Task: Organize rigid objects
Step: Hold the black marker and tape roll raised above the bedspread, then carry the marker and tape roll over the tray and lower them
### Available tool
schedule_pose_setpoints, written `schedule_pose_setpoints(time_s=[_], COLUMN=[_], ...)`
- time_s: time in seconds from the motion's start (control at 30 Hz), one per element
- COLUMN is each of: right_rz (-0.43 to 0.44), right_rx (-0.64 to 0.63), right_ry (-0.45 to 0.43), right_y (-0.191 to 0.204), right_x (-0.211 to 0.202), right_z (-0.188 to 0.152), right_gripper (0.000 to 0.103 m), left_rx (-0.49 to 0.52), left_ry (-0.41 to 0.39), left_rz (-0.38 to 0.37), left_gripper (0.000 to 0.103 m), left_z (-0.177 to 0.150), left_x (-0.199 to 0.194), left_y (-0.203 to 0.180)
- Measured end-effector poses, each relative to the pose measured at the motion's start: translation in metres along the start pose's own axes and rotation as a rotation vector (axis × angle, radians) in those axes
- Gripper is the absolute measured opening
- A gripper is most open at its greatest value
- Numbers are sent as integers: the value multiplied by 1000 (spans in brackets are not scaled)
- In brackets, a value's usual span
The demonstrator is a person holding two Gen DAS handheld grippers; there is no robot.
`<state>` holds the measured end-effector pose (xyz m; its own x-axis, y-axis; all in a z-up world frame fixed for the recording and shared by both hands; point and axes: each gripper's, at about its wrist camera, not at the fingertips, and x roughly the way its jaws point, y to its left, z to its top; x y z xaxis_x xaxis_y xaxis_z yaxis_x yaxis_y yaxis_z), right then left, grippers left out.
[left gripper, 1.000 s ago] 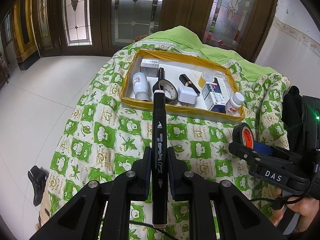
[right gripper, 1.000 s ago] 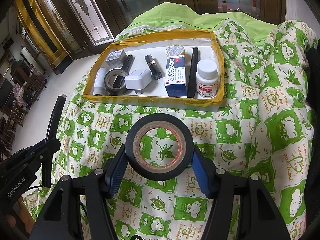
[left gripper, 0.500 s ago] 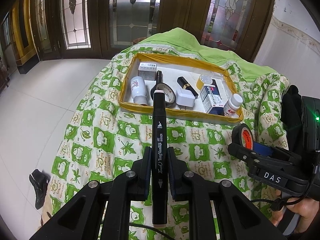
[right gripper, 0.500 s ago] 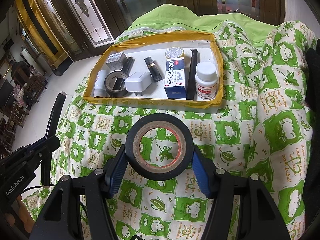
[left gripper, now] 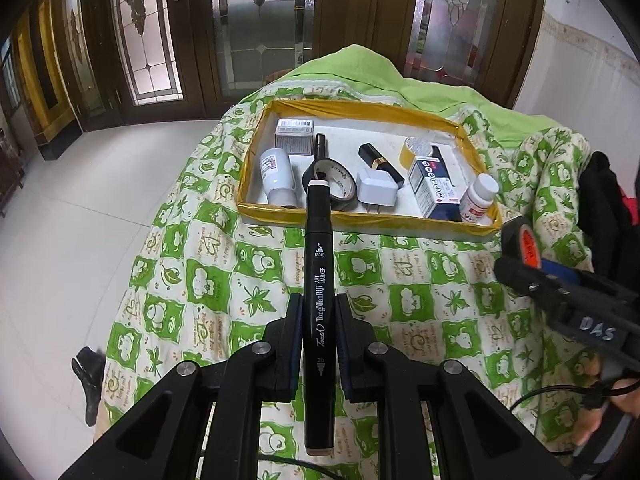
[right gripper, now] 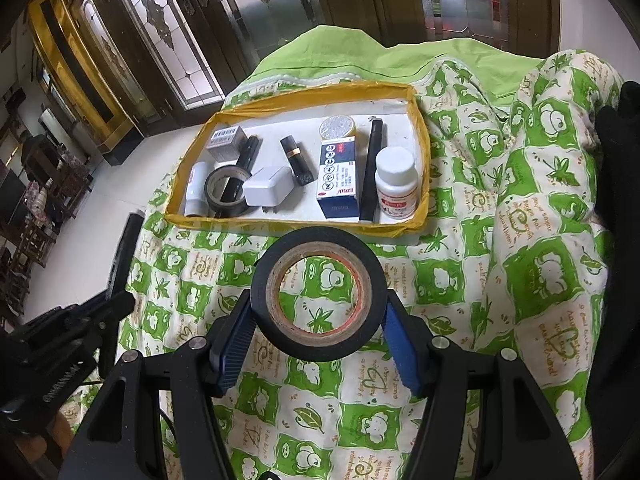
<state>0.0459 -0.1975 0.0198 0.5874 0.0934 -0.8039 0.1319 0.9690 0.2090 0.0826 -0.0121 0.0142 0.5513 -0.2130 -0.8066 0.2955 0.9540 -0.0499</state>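
Observation:
My left gripper (left gripper: pixel 317 312) is shut on a black art marker (left gripper: pixel 318 264) that points at a yellow-rimmed tray (left gripper: pixel 360 220). My right gripper (right gripper: pixel 318 320) is shut on a black tape roll (right gripper: pixel 372 288), held upright above the green-patterned quilt, short of the tray (right gripper: pixel 296 222). The tray holds a second tape roll (right gripper: pixel 212 194), a white charger (right gripper: pixel 266 192), a lipstick (right gripper: pixel 298 160), a blue box (right gripper: pixel 338 178), a black marker (right gripper: pixel 372 172), white bottles (right gripper: pixel 396 184) and a grey box (right gripper: pixel 228 142).
The quilt (right gripper: pixel 480 280) rises in folds to the right of the tray. The bed drops to a white tiled floor (left gripper: pixel 80 220) on the left. Dark glass-paned doors (left gripper: pixel 260 20) stand behind. A black shoe (left gripper: pixel 90 372) lies on the floor.
Both grippers have drawn back a little from the tray, which now looks smaller and farther. Both grips are unchanged.

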Motion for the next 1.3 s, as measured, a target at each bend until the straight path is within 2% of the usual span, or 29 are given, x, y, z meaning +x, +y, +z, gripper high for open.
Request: schedule_pose_setpoints(time_s=[0.4,0.73,1.03,1.1,1.3], right_rz=[-3,-14,-20,-7,23], right_rx=[36,37,103,126,182], right_ry=[-31,-36,-82,-81,-79], right_y=[-13,-16,-40,-48,-66], right_x=[-10,-11,-23,-24,-19], right_z=[8,11,39,45,65], right_gripper=[61,61,61,61,61], left_rx=[144,194,121,95,69], left_ry=[-14,-25,-3,-3,-5], left_rz=[123,127,37,-20,-130], left_gripper=[15,15,15,15,14], left_z=[16,25,46,55,72], left_x=[14,20,29,30,34], left_y=[-21,-32,-18,-15,-15])
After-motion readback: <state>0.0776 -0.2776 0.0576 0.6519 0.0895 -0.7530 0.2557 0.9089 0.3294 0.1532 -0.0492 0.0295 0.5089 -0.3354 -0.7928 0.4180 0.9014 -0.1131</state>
